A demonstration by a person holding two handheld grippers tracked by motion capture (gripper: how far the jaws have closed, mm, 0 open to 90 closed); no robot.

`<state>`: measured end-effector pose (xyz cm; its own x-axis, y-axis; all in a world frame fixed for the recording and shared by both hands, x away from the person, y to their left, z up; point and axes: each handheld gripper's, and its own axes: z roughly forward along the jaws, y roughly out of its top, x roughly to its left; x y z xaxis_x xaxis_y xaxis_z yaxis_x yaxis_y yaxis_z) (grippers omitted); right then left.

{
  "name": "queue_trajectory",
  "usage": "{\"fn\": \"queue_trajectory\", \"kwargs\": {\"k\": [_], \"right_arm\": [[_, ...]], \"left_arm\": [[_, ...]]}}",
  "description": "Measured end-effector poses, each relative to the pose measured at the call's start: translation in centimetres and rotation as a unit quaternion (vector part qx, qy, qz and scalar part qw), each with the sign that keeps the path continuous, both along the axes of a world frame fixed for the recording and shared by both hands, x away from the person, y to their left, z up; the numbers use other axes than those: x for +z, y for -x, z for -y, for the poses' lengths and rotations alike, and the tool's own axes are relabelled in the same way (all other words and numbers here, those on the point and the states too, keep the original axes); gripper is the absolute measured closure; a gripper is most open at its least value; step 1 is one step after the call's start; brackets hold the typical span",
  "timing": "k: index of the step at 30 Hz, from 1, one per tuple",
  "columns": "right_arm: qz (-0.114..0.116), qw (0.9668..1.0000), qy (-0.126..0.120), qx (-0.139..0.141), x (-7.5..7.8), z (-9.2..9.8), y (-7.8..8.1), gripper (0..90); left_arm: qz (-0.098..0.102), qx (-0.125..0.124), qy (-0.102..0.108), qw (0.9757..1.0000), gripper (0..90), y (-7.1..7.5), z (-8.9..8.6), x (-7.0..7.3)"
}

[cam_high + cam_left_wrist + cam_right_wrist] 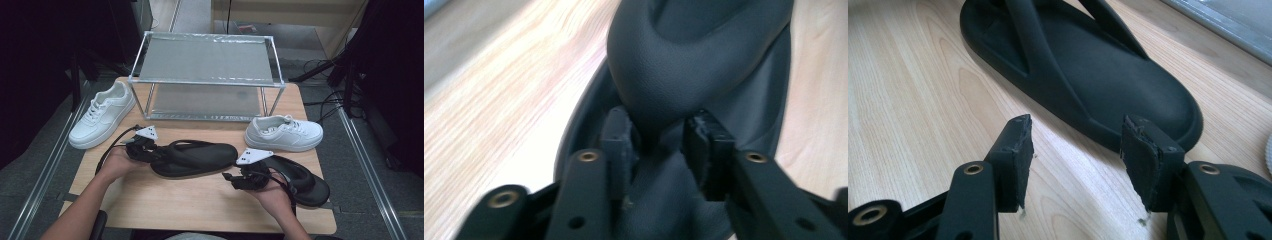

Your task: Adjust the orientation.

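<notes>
Two black flip-flops lie on the wooden table [200, 205]. My left gripper [157, 152] is shut on the strap of the left flip-flop [200, 159]. In the left gripper view the jaws [659, 135] pinch the narrow part of that black strap [684, 65]. The other flip-flop [305, 182] lies at the right, under my right hand. My right gripper [228, 176] stands open just above the table, pointing left. In the right gripper view its jaws [1075, 145] hold nothing, and the left flip-flop's heel end [1108, 75] lies just beyond them.
A white sneaker [102, 120] sits at the table's left edge and another [283, 134] at the right, in front of a metal-framed rack [207, 75] with two shelves at the back. The rack's edge [1228, 25] and a bit of sneaker [1268, 150] show in the right gripper view.
</notes>
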<state>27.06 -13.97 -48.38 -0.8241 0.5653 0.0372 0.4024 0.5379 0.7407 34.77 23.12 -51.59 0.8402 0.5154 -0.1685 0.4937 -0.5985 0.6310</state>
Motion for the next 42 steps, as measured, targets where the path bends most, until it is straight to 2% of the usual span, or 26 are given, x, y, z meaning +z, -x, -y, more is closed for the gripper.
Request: {"fn": "queue_trajectory", "kwargs": {"k": [3, 5, 9, 11, 15, 17, 20, 23, 25, 28, 29, 30, 31, 33, 35, 38, 40, 42], "right_arm": [[-0.003, 1.0000, -0.002, 0.002, -0.1, -0.2, -0.1, 48.2], [-0.004, 1.0000, -0.002, 0.002, -0.2, -0.3, -0.2, 48.2], [-0.006, 1.0000, -0.002, 0.002, -0.3, -0.5, -0.3, 48.5], [-0.005, 1.0000, -0.001, 0.003, -0.3, -0.4, -0.4, 48.5], [-0.004, 1.0000, -0.004, 0.003, -0.2, -0.5, -0.5, 48.7], [-0.003, 1.0000, -0.004, 0.002, -0.2, -0.5, -0.7, 49.1], [-0.003, 1.0000, -0.008, 0.002, -0.2, -0.7, -1.1, 49.6], [-0.008, 0.9998, -0.017, 0.008, -0.4, -1.2, -1.9, 49.6], [-0.009, 0.9998, -0.013, 0.008, -0.6, -1.7, -2.7, 50.5], [-0.012, 0.9997, -0.019, 0.008, -0.9, -2.4, -3.9, 54.0], [-0.011, 0.9998, -0.016, 0.007, -1.0, -2.6, -4.2, 56.1], [-0.009, 0.9998, -0.017, 0.004, -1.0, -3.0, -4.8, 59.7], [-0.009, 0.9998, -0.017, 0.004, -1.0, -3.0, -4.8, 59.7], [-0.013, 0.9996, -0.026, 0.000, -0.9, -3.0, -5.3, 68.0], [-0.026, 0.9988, -0.041, -0.005, -0.7, -2.9, -5.5, 75.4], [-0.036, 0.9979, -0.053, -0.007, -0.6, -2.9, -5.7, 84.6], [-0.043, 0.9978, -0.049, -0.004, -0.8, -3.1, -5.9, 90.0], [-0.056, 0.9976, -0.042, -0.002, -1.2, -3.5, -6.0, 90.0]], "left_arm": [[-0.013, 0.011, 0.009, 0.9998, 54.9, -0.2, -0.4, 0.1], [-0.014, 0.014, 0.005, 0.9998, 51.4, -0.2, -0.5, 0.1], [-0.007, 0.019, 0.007, 0.9998, 46.4, 0.1, -1.0, 0.6], [-0.006, 0.021, 0.006, 0.9997, 44.0, 0.4, -1.3, 1.0], [-0.014, 0.040, 0.027, 0.9988, 41.7, 1.0, -2.5, 1.5], [-0.018, 0.047, 0.030, 0.9983, 40.9, 1.4, -2.7, 1.7], [-0.010, 0.042, 0.030, 0.9986, 39.6, 2.3, -2.6, 1.9], [0.002, 0.039, 0.033, 0.9987, 36.9, 2.9, -2.2, 2.0], [-0.007, 0.051, 0.032, 0.9982, 36.5, 3.2, -1.9, 1.9], [-0.013, 0.064, 0.035, 0.9973, 37.0, 3.7, -1.7, 1.7], [-0.011, 0.065, 0.037, 0.9971, 39.1, 3.9, -1.7, 1.7], [-0.003, 0.072, 0.032, 0.9969, 50.6, 4.2, -1.6, 1.7], [0.012, 0.079, 0.024, 0.9965, 50.6, 4.5, -1.5, 1.9], [0.022, 0.096, 0.023, 0.9949, 68.2, 5.0, -1.3, 2.1], [0.029, 0.093, 0.012, 0.9952, 78.5, 5.4, -1.0, 2.1], [0.003, 0.084, 0.008, 0.9964, 88.4, 5.7, -0.4, 1.7], [-0.009, 0.078, 0.002, 0.9969, 89.9, 5.8, 0.0, 1.3], [-0.014, 0.074, -0.007, 0.9972, 90.0, 5.9, 0.1, 1.0]]}}
